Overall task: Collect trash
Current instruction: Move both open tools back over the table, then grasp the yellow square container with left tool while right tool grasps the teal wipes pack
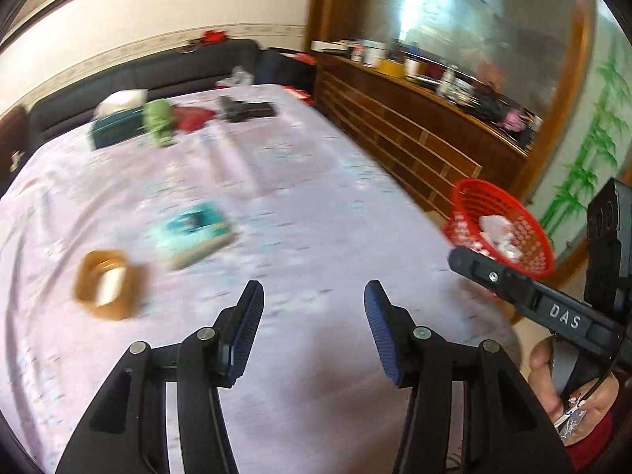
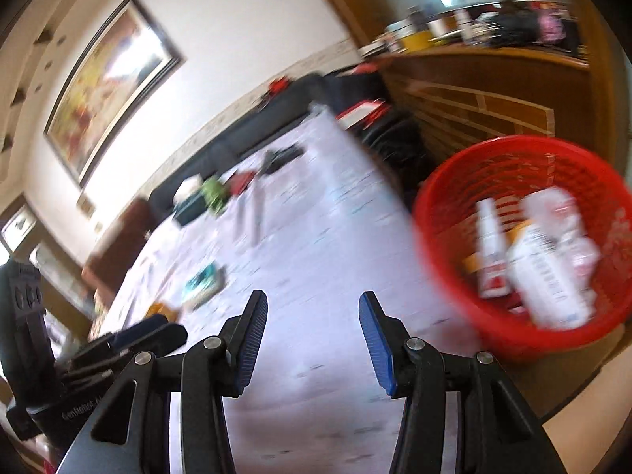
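My left gripper is open over the pale lilac tablecloth, with nothing between its blue pads. Ahead and to its left lie a teal packet and an amber box with something white in it. A red mesh basket at the table's right edge holds crumpled white trash. My right gripper is also open and empty, just left of the red basket, which holds white bottles and cartons. The teal packet shows blurred beyond it.
At the table's far end sit a dark tissue box, a green object, a red item and black devices. A dark sofa runs behind, and a wooden sideboard lines the right side. A hand grips the right tool.
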